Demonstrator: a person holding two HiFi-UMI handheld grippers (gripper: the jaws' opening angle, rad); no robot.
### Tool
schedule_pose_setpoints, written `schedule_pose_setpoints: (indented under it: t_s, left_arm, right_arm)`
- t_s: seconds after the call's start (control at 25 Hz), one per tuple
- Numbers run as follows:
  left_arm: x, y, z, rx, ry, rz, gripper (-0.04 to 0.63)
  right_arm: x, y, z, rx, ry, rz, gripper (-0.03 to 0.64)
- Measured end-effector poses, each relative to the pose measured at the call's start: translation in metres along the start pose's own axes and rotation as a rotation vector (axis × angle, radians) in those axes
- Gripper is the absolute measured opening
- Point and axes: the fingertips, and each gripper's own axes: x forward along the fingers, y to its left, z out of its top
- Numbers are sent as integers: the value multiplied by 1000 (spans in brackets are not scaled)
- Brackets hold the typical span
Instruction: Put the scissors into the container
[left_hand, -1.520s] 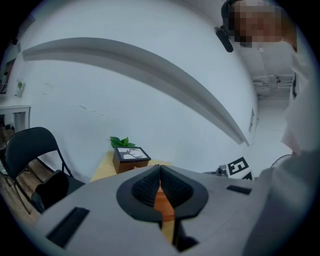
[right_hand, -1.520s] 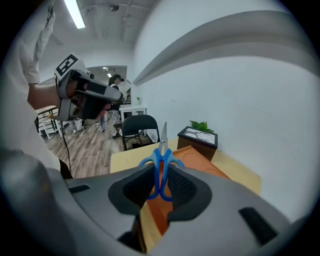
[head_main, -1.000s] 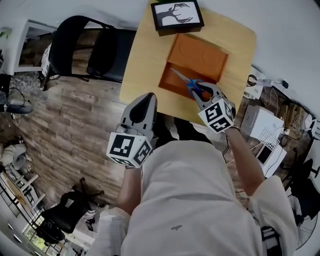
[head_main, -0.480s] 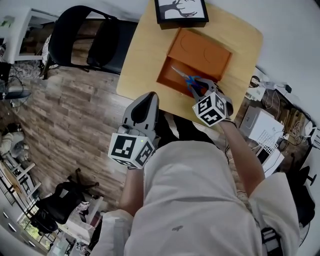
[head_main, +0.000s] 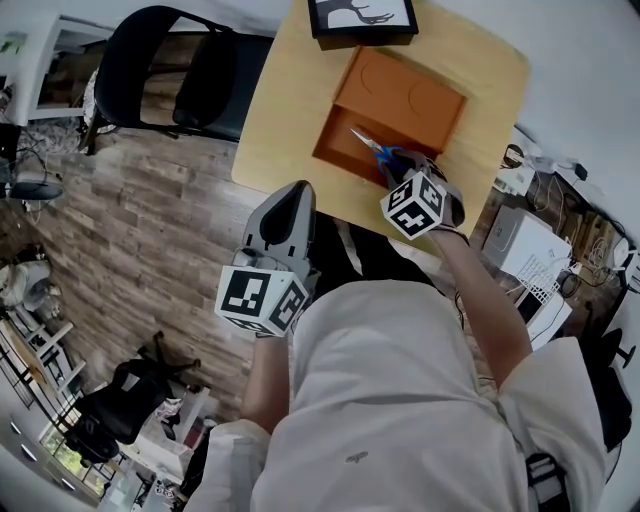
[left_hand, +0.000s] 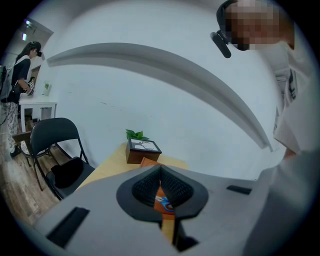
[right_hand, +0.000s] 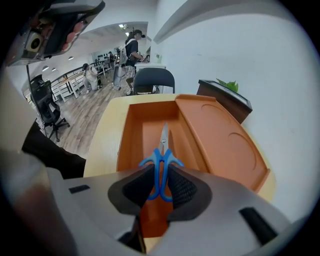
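scissors (right_hand: 161, 159): blue handles clamped between the jaws of the right tool (right_hand: 160, 174), blades closed and pointing away from the person. they hang above the deep left trough of the orange container (right_hand: 129, 131), roughly in line with its length. whether they touch its floor cannot be told from either view.

change over the last second: in the head view the right tool (head_main: 402, 172) has advanced from the container's near edge. the handles of the scissors (head_main: 374, 147), which were level with that edge, now lie inside the outline of the container (head_main: 425, 100). the grip has not changed; the jaws remain shut on the handles.

meaning for the task: the carry appears nearly done. what is judged to remain is a short lowering into the trough and an opening of the jaws. the trough is narrow, so the blades should stay parallel to its walls to avoid catching the rim.

left tool (left_hand: 161, 171): jaws together with nothing between them. it is held back near the person's body, short of the tabletop (head_main: 290, 90), and has kept its place and takes no part.

surroundings: a framed picture (head_main: 362, 18) stands just beyond the container on the tabletop; a black chair (head_main: 185, 70) stands on the left.
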Motion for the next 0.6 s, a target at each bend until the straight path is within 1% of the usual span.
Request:
schedule_pose_setpoints:
  t_s: [0.24, 0.6]
  left_arm:
    - [-2, 4, -1, -4, -1, 11, 5]
    - [-1, 1, -3, -7, 0, 6, 6]
  right_arm:
    - [5, 1, 0, -76, 25, -23, 84]
    - [8, 0, -1, -64, 52, -23, 86]
